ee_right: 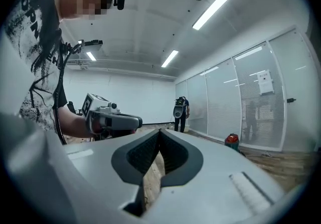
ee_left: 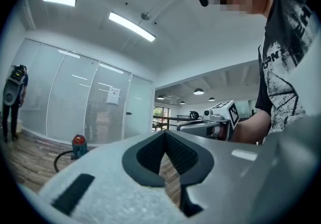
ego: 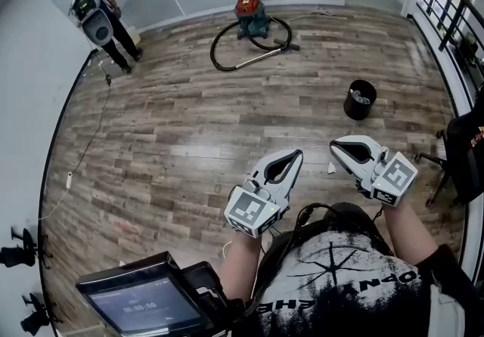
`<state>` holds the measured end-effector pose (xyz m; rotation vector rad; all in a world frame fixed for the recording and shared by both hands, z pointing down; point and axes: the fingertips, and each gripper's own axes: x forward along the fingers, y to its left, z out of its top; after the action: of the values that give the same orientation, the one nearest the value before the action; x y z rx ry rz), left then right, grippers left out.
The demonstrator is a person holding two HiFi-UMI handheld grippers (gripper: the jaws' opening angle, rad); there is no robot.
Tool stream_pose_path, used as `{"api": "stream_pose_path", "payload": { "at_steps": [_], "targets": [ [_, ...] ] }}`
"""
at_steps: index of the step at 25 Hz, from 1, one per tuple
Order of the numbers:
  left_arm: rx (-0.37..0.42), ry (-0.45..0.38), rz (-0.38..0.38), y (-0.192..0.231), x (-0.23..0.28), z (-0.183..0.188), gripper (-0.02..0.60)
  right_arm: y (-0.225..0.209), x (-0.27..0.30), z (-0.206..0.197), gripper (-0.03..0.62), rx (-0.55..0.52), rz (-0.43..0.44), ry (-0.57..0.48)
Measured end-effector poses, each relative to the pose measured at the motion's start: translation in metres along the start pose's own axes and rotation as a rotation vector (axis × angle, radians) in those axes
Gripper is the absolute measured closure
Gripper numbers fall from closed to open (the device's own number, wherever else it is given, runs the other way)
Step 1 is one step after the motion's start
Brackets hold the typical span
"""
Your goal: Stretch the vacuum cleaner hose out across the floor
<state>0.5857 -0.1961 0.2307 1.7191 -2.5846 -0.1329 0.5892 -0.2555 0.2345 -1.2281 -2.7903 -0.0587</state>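
Observation:
A red and teal vacuum cleaner (ego: 250, 13) stands on the wooden floor at the far end of the room, near the glass wall. Its black hose (ego: 227, 65) curls in a loop in front of it, ending in a metal wand and floor nozzle (ego: 290, 45). Both grippers are held close to my chest, far from it. My left gripper (ego: 296, 154) is shut and holds nothing. My right gripper (ego: 336, 148) is also shut and empty. The vacuum cleaner (ee_left: 78, 145) shows small in the left gripper view and as a small vacuum cleaner (ee_right: 231, 140) in the right gripper view.
A black bin (ego: 360, 99) stands on the floor to the right, between me and the vacuum. A person (ego: 106, 22) stands at the far left by the wall. A thin cable (ego: 89, 140) runs along the left floor. A black chair (ego: 461, 154) and railing (ego: 449, 3) are at right.

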Motion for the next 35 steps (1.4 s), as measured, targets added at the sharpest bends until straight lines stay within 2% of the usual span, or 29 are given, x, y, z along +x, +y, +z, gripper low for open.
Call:
{"api": "stream_pose_path", "payload": {
  "at_steps": [8,12,17,27,31,35],
  "targets": [
    [-0.021,-0.020,0.047,0.042,0.016,-0.004,0.581,-0.032,0.015,-0.010,0.588,0.017,0.010,0.020],
    [-0.042,0.017,0.070,0.070,0.034,-0.013,0.581,-0.065,0.027,-0.011,0.588,0.038,0.013,0.017],
    [-0.035,0.043,0.103,0.121,0.085,0.000,0.581,-0.138,0.054,-0.006,0.588,0.080,0.028,-0.003],
    [-0.022,0.052,0.234,0.241,0.174,0.023,0.581,-0.277,0.129,0.011,0.588,0.087,0.165,-0.010],
    [-0.028,0.082,0.314,0.285,0.193,0.015,0.581,-0.326,0.152,0.014,0.588,0.083,0.214,-0.006],
    [-0.032,0.068,0.384,0.320,0.196,0.020,0.581,-0.359,0.183,0.012,0.588,0.083,0.266,0.007]
  ]
}}
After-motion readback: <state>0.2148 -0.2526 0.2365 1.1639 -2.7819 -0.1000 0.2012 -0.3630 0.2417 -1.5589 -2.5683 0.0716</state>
